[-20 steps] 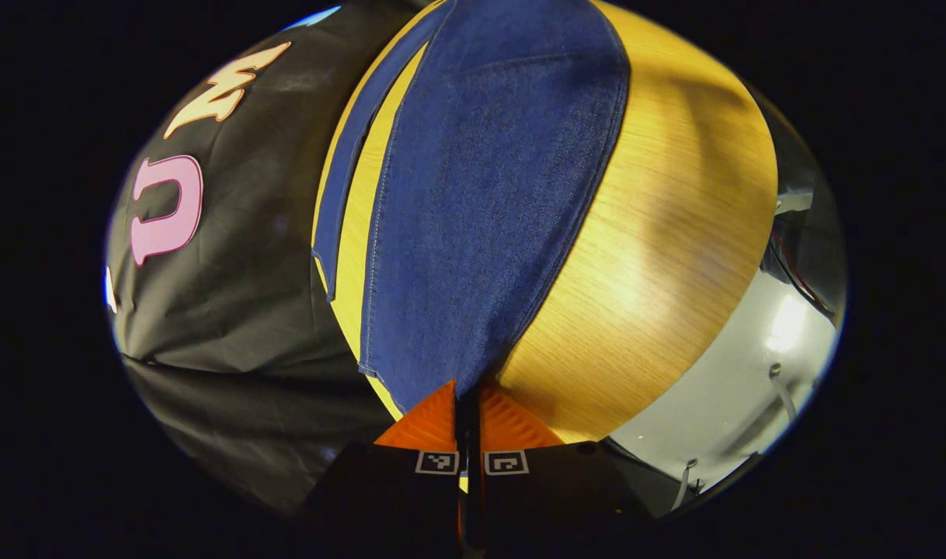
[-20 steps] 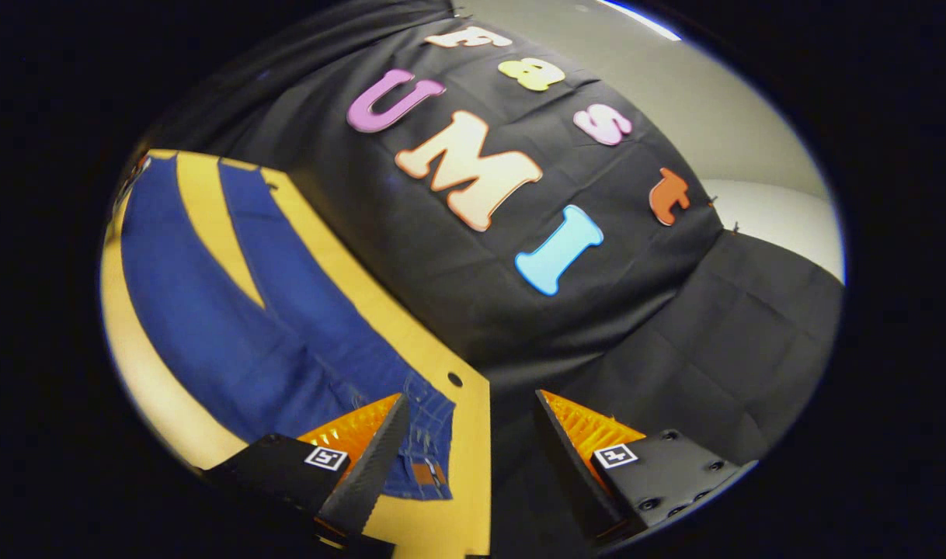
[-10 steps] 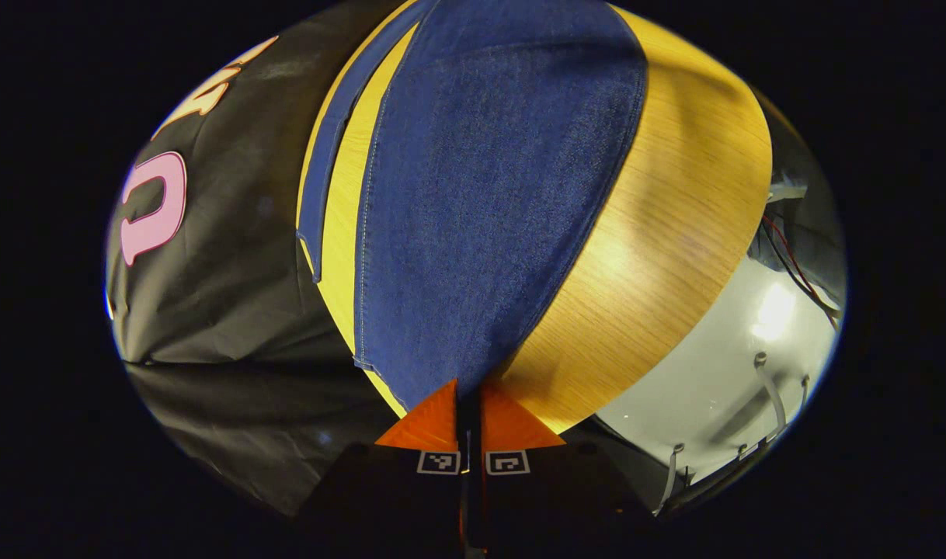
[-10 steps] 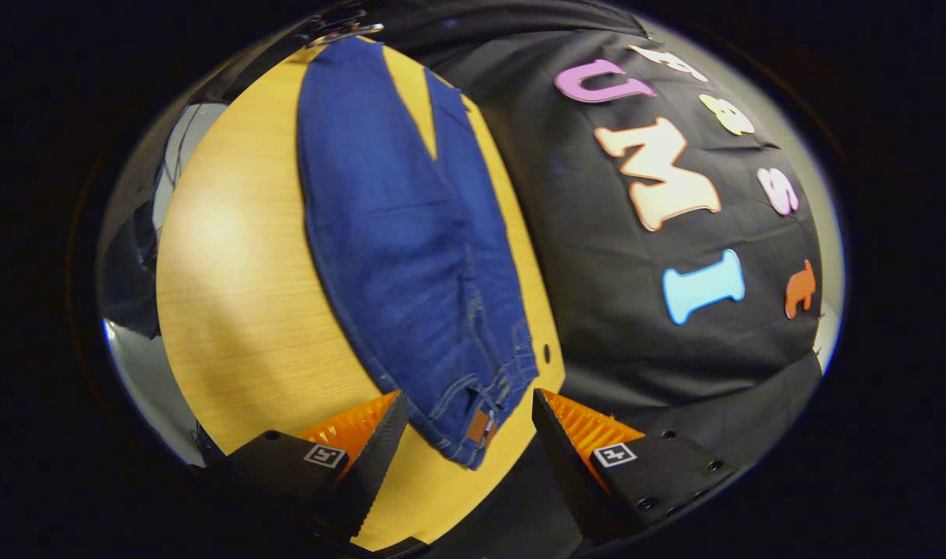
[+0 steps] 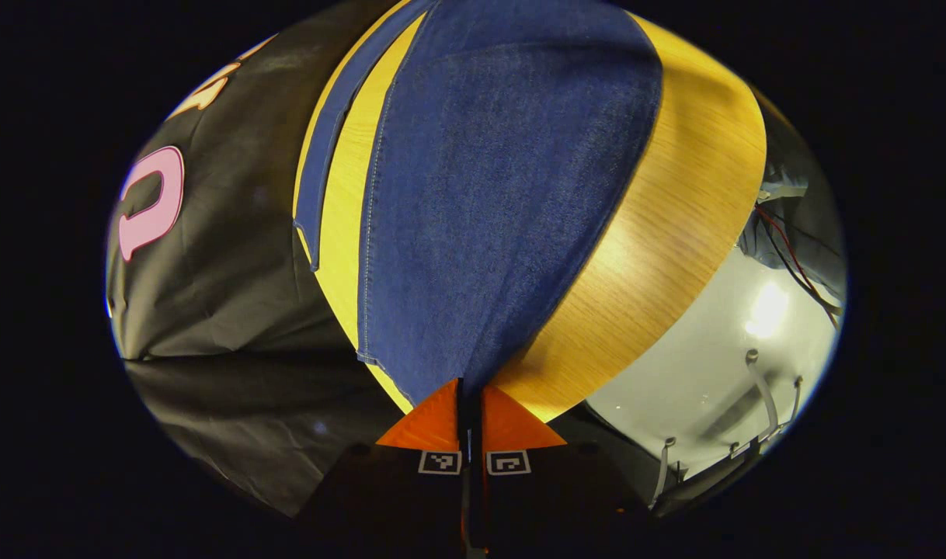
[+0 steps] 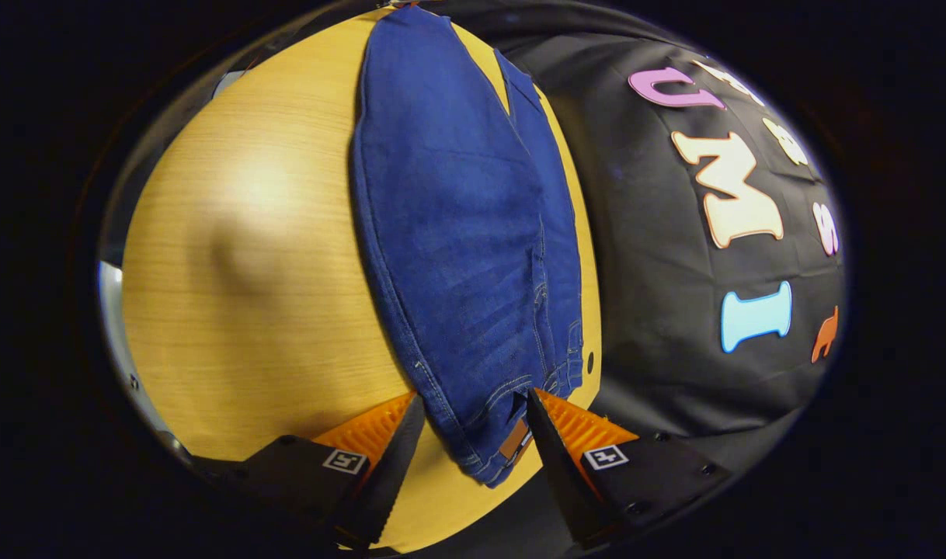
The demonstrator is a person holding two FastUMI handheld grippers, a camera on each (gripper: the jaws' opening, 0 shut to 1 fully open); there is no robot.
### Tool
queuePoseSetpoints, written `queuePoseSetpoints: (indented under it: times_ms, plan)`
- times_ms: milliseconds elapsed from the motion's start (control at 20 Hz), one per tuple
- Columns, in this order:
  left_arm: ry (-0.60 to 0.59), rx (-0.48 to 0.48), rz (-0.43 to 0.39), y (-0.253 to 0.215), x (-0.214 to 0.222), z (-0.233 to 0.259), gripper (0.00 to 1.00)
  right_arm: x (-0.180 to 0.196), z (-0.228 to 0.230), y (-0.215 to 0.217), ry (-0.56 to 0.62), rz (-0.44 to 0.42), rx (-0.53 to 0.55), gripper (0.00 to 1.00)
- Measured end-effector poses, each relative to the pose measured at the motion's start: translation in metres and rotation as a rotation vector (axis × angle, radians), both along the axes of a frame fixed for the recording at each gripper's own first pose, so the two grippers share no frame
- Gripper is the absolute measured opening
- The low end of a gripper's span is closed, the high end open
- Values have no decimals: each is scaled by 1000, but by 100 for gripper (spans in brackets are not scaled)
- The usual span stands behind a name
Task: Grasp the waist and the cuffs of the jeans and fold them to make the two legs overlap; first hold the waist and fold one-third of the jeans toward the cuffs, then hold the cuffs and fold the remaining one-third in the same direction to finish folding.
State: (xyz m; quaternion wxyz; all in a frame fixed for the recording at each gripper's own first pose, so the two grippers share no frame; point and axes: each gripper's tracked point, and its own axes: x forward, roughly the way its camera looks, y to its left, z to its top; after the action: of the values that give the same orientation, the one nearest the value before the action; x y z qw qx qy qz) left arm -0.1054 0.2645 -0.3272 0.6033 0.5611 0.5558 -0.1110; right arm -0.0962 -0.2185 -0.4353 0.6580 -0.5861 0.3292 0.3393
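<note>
Dark blue jeans lie lengthwise on the wooden table, with the far leg partly showing beside the near one. The waist end with its brown patch sits between the orange fingers of my right gripper, which is open and low over the table edge. In the left gripper view the near leg stretches away from my left gripper, whose orange fingers are shut on its cuff corner. The other leg lies as a narrow strip to the left.
The black cloth wall hangs close along one long side of the table. A small hole marks the tabletop near the waist. Beyond the table edge there is pale floor with cables.
My right gripper has swung round and come down to the waist, which now lies between its open fingers. The left gripper stays shut on the cuff and has hardly shifted.
</note>
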Motion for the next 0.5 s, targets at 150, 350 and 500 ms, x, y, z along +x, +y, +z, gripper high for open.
queuePoseSetpoints:
  times_ms: [150,350,500]
  plan:
    - [-14,0,41,1,4,7,0,-1,-16,3,20,25,-9,40]
    - [-81,1,129,-2,15,23,0,7,-16,-4,33,-93,53,7]
    - [-171,-18,212,-11,35,42,0,37,14,-1,-63,-218,153,5]
